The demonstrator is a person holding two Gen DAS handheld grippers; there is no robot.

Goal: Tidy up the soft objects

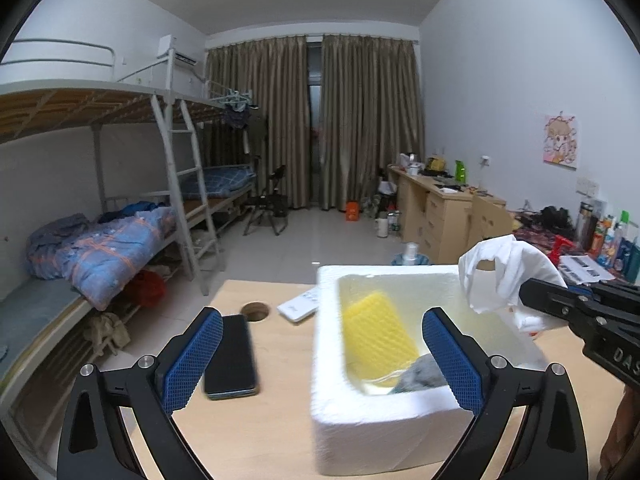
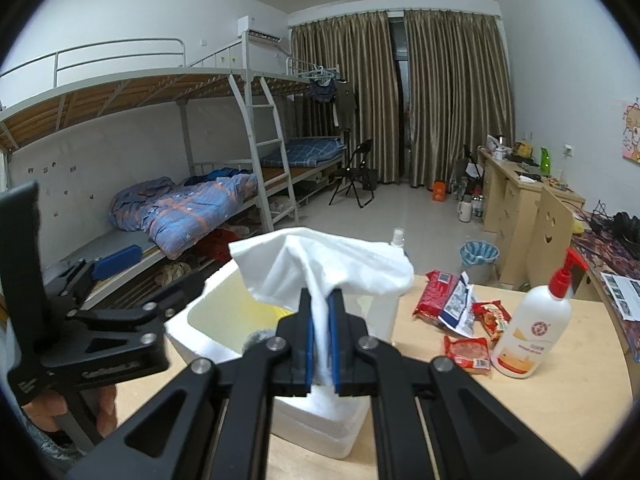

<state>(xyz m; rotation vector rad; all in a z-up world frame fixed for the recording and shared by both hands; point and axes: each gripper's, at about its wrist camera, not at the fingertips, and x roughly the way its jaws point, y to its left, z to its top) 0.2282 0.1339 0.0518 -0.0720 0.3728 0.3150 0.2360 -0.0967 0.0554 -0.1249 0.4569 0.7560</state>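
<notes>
A white foam box [image 1: 360, 420] stands on the wooden table; a yellow sponge [image 1: 376, 336] and a grey soft thing [image 1: 424, 376] lie inside it. My left gripper [image 1: 324, 360] is open just in front of the box, its blue pads pressing on nothing. From the right comes my right gripper [image 1: 532, 296], shut on a crumpled white tissue [image 1: 504, 276] above the box's right rim. In the right wrist view the right gripper [image 2: 320, 312] pinches the tissue [image 2: 320, 268] over the box [image 2: 320, 412]. The left gripper [image 2: 148, 276] is at the left, held by a hand [image 2: 44, 408].
A black phone [image 1: 232, 356], a white remote [image 1: 300, 308] and a cable hole [image 1: 256, 310] are left of the box. Right of it lie red snack packets [image 2: 452, 304] and a white pump bottle [image 2: 532, 328]. Bunk beds and desks stand beyond the table.
</notes>
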